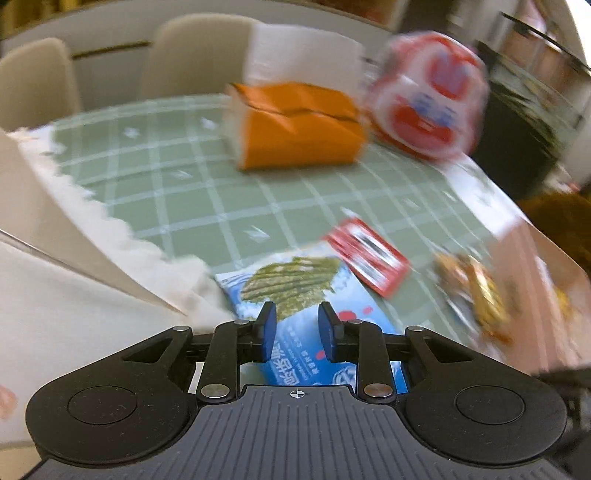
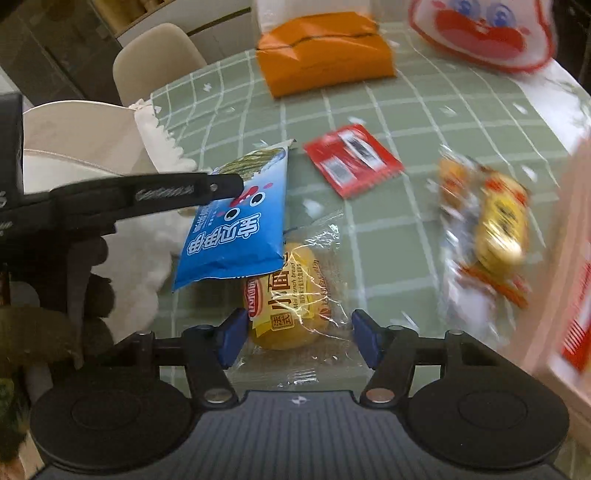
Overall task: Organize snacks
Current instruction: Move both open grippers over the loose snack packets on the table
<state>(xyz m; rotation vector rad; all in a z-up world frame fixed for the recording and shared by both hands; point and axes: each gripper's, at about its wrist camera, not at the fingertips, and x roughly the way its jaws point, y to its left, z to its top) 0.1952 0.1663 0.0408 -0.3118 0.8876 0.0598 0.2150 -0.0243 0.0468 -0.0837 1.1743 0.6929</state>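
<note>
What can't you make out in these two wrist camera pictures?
- Yellow wrapped snacks: motion blur in both views, print unreadable.
- Clear-wrapped yellow bread bun: top hidden under the blue seaweed snack packet in the right view.
- Flat red sachet: label smeared in the left view.

From my right wrist camera, the right gripper (image 2: pixel 299 341) stands with its blue fingers (image 2: pixel 232 339) spread wide on either side of a clear-wrapped mini bread bun (image 2: pixel 291 306); I can't tell whether they touch the wrapper. A blue seaweed snack pack (image 2: pixel 240 229) lies tilted over the bun's far end, and the left gripper's black finger (image 2: pixel 177 192) reaches across its upper part. Beyond sit a red sachet (image 2: pixel 352 160), a blurred yellow-wrapped snack (image 2: pixel 495 225) to the right, an orange tissue pouch (image 2: pixel 325 55) and a red-and-white cartoon bag (image 2: pixel 484 33), all on the green checked table (image 2: pixel 388 240).
</note>
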